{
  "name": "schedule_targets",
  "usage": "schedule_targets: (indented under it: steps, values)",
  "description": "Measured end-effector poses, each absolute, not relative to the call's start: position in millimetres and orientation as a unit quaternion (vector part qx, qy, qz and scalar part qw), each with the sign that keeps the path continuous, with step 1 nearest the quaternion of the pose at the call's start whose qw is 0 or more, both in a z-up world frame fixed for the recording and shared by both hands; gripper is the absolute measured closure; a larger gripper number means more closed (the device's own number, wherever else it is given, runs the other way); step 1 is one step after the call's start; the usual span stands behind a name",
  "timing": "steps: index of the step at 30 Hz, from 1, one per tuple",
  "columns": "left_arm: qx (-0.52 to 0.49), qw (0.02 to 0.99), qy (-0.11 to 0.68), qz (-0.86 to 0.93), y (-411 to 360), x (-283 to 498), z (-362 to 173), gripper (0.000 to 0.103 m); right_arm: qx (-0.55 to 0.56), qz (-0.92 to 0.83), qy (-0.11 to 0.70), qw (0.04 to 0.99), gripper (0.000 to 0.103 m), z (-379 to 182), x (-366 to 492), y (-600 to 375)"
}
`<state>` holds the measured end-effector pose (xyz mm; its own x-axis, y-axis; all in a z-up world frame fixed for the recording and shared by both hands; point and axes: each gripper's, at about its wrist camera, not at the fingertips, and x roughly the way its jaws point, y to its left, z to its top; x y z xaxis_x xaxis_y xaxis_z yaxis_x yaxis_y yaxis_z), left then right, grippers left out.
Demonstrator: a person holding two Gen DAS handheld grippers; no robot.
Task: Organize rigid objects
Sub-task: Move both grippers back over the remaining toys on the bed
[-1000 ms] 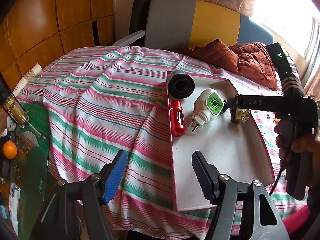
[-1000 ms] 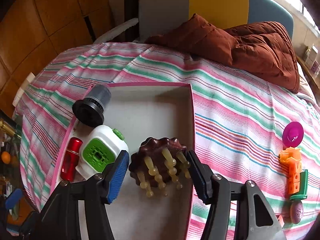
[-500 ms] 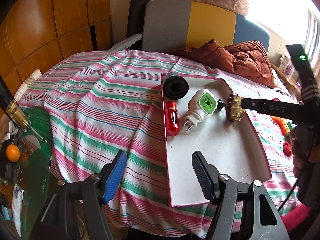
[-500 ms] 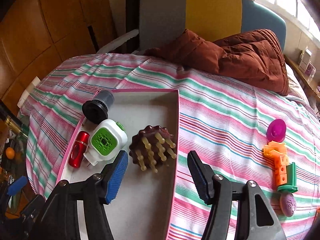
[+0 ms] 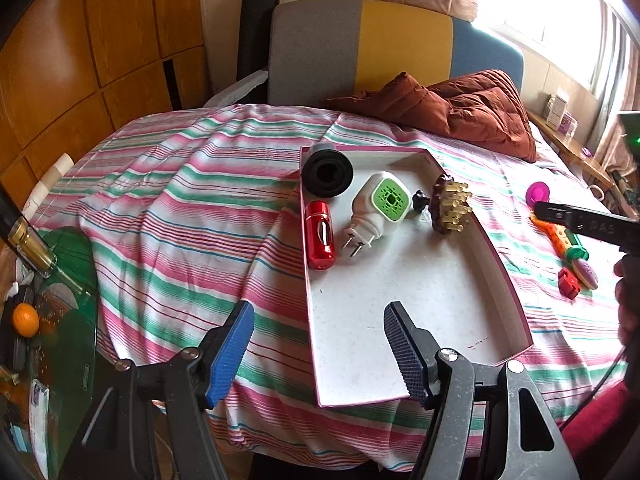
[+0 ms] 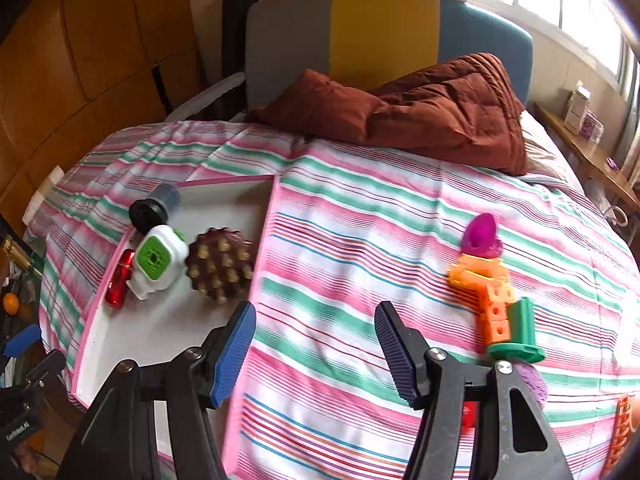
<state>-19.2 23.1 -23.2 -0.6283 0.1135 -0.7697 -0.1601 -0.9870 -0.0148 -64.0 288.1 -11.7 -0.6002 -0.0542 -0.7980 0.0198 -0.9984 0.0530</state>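
Hovering my empty, wide-open right gripper point(image 6: 315, 344) over the striped bed, I'd pinch the light, stiff orange block toy point(image 6: 486, 296), lying well right of the pink-rimmed tray point(image 6: 120, 248), across its narrow body.

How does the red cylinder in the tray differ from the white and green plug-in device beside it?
The red cylinder is slim, glossy and one colour; the plug-in device is bulkier, matte white with a green grille face. The cylinder has smooth rounded ends; the device shows two metal prongs pointing toward the tray's near end. Both lie flat in the pink-rimmed tray, side by side.
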Motion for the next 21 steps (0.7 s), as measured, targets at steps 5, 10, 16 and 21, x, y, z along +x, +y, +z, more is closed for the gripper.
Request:
schedule_targets:
  steps: [5, 10, 16, 21]
  values:
    - [-0.430, 0.080, 0.027, 0.899, 29, -21, -24, 0.035, 0.443, -0.895, -0.041, -0.024, 0.041, -9, -56, 338]
    - [-0.431, 0.083, 0.039, 0.898, 37, -21, -24, 0.035, 0.436, -0.894, -0.063, -0.080, 0.040, -13, -52, 391]
    - [-0.432, 0.092, 0.053, 0.896, 50, -22, -23, 0.033, 0.423, -0.885, -0.125, -0.150, 0.041, -25, -40, 454]
    - [-0.431, 0.114, 0.065, 0.893, 71, -25, -21, 0.033, 0.418, -0.860, -0.222, -0.190, 0.040, -31, -30, 491]
